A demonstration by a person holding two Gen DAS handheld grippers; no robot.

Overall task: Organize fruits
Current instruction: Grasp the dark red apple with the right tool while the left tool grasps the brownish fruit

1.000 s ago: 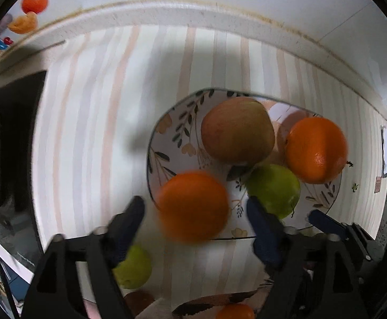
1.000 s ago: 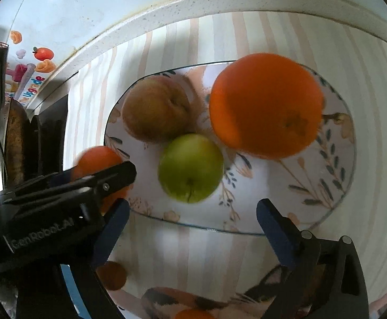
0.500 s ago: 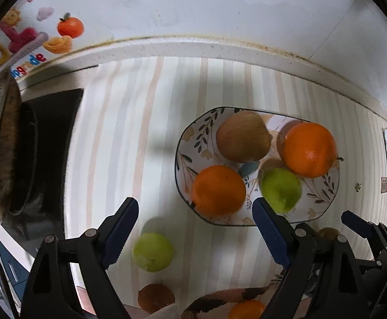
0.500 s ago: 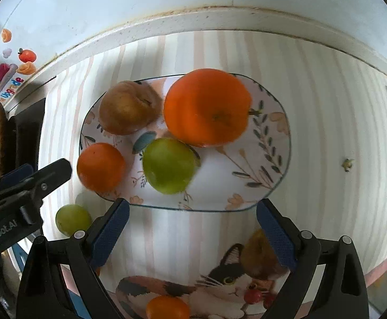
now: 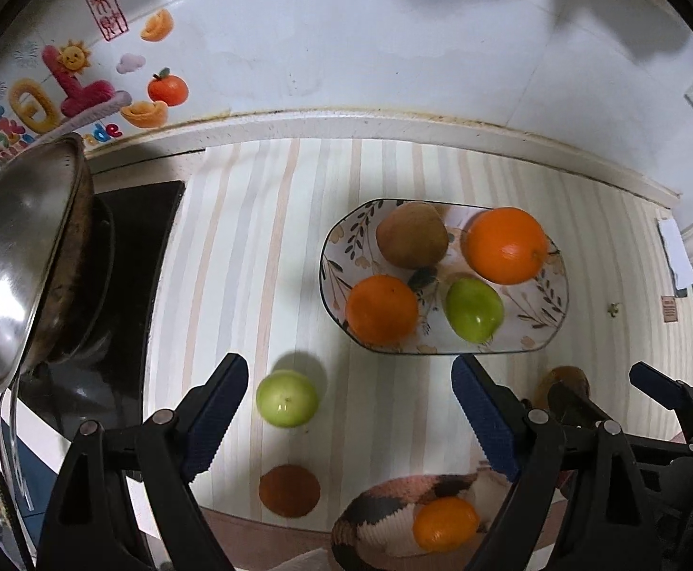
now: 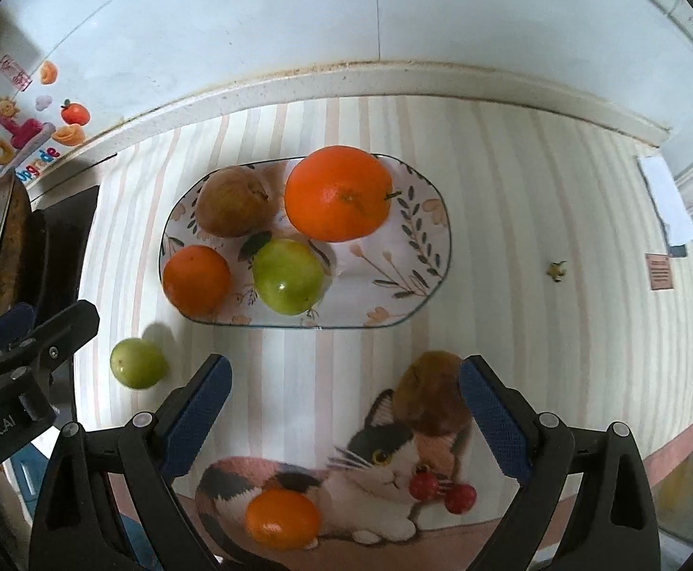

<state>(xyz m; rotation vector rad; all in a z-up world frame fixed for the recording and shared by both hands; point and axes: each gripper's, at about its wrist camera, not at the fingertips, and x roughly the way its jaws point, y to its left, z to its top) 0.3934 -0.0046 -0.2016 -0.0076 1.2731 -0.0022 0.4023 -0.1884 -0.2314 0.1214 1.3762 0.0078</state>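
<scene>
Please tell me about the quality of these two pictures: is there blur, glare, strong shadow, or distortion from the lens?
Left wrist view: sharp, no motion blur; the fisheye bends the counter edge; bright glare on the steel lid; the loose green fruit casts a dark shadow behind it. Right wrist view: also sharp; the plate rim curves with the lens; a small highlight sits on the green fruit on the plate.
</scene>
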